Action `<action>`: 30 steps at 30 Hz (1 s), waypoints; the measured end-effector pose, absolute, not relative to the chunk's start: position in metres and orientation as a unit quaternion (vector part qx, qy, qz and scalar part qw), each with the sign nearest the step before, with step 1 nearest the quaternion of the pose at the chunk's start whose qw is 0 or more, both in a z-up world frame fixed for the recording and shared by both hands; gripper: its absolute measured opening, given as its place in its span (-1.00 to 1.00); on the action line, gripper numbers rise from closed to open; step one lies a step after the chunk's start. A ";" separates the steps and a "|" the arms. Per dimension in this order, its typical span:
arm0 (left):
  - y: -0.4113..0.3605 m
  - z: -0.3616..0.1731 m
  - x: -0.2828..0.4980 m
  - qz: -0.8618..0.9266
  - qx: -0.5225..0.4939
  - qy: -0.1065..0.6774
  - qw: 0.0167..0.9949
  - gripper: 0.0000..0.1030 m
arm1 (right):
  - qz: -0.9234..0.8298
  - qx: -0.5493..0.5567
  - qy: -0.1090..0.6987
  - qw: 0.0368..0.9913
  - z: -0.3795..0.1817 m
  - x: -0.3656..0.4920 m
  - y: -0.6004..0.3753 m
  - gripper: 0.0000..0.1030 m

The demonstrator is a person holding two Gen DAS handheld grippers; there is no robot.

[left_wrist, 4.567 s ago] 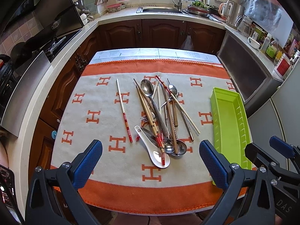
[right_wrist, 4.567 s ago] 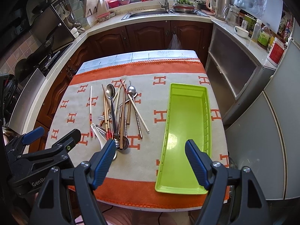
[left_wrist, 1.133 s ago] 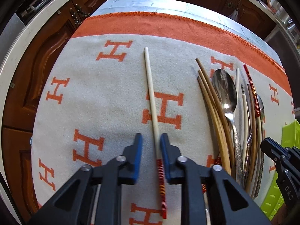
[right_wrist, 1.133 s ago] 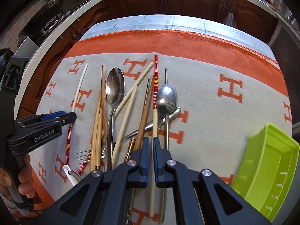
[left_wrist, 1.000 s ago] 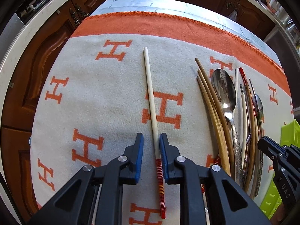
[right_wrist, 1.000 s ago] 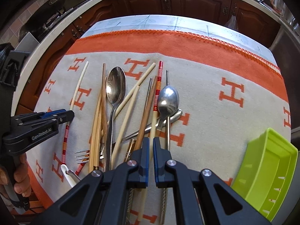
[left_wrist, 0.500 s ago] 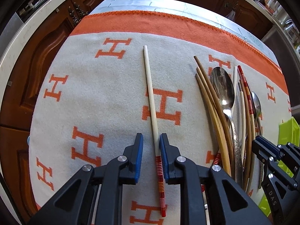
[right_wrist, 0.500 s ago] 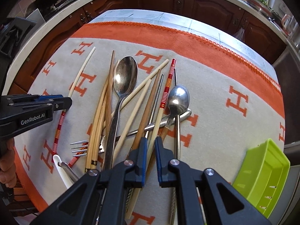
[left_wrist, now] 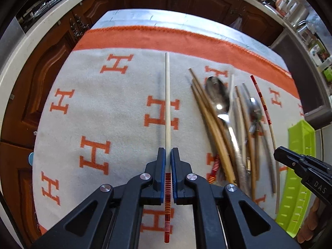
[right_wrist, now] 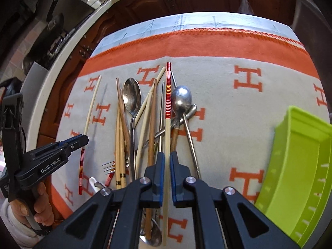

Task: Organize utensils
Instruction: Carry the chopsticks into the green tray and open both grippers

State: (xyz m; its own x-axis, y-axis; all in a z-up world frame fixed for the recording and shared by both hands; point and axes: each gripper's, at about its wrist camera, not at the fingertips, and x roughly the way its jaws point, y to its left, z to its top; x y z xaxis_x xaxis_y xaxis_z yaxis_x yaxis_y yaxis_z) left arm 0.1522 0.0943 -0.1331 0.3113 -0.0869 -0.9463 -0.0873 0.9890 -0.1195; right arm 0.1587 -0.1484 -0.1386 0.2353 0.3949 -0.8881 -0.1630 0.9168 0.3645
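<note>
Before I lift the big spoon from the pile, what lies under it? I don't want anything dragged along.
The big spoon has its bowl on bare cloth. Its handle crosses a metal handle and runs beside the wooden chopsticks. Its near end is hidden behind the right gripper.

Left tool (left_wrist: 168,166) and right tool (right_wrist: 167,170) — both clamped, angled steeply downward.

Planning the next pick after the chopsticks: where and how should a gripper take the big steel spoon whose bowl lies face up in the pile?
Probably the big steel spoon is best taken at the neck just below its bowl, coming straight down with the fingers across the handle. The bowl end lies bare on the cloth; lower down, the handle is crowded by wooden chopsticks and a fork.
</note>
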 end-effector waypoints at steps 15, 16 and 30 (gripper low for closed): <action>-0.054 -0.069 0.110 -0.177 -0.034 0.587 0.789 -0.94 | 0.109 0.155 0.553 0.811 -0.092 0.078 -0.241 -0.90; -0.068 -0.069 0.109 -0.190 -0.032 0.592 0.783 -0.94 | 0.098 0.157 0.553 0.812 -0.093 0.071 -0.250 -0.90; -0.180 -0.111 0.091 -0.229 -0.007 0.638 0.735 -0.29 | 0.019 0.138 0.570 0.810 -0.105 0.033 -0.310 -0.87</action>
State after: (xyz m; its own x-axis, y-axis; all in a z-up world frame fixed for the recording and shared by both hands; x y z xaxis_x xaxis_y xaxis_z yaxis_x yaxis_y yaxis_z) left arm 0.0907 -0.1798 -0.1105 0.0811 -0.3458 -0.9348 0.3281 0.8949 -0.3026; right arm 0.0328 -0.3098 -0.1052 0.3490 0.1878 -0.9181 0.1272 0.9612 0.2450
